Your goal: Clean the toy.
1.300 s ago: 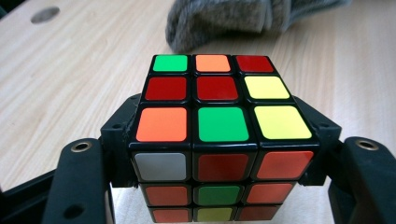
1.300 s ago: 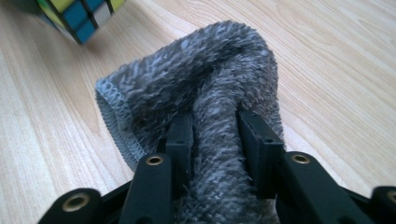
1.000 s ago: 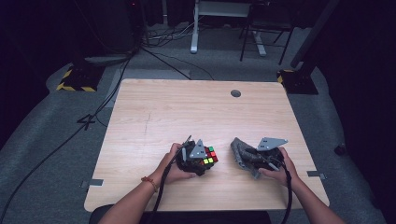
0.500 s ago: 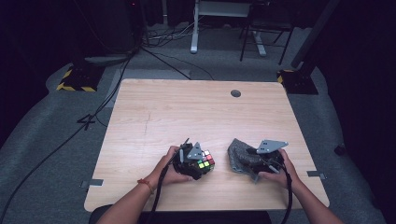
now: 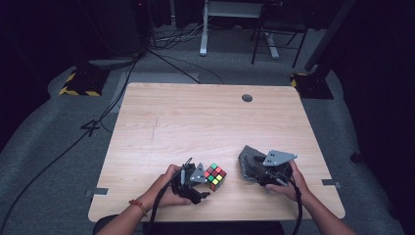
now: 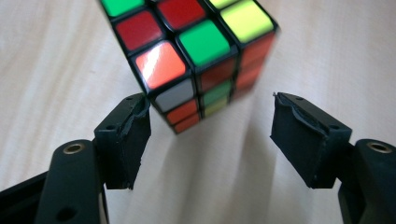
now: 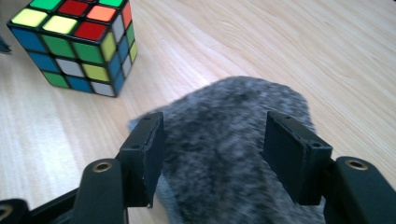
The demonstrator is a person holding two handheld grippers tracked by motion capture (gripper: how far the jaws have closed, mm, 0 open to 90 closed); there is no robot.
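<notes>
A scrambled colour cube (image 5: pixel 215 176) rests on the wooden table (image 5: pixel 195 122) near its front edge. My left gripper (image 5: pixel 199 182) lies just left of it, held in a hand. In the left gripper view the cube (image 6: pixel 187 51) sits just beyond the tips of the left gripper (image 6: pixel 210 116), which is open, with bare wood between its pads. A grey furry lump (image 5: pixel 248 161) lies to the cube's right. My right gripper (image 5: pixel 266 172) is over its near side. In the right gripper view the lump (image 7: pixel 233 140) spreads between the wide-apart pads of the open right gripper (image 7: pixel 212 135), and the cube (image 7: pixel 74 42) is at top left.
A round cable hole (image 5: pixel 247 98) sits near the table's far edge. Beyond the table are a grey floor, cables, a yellow-and-black striped base (image 5: pixel 78 83) and desk legs (image 5: pixel 203 29). The far half of the tabletop is bare wood.
The cube and my left gripper have shifted slightly toward the near edge, and the gripper now sits a little back from the cube. The right gripper has barely moved over the furry lump.
</notes>
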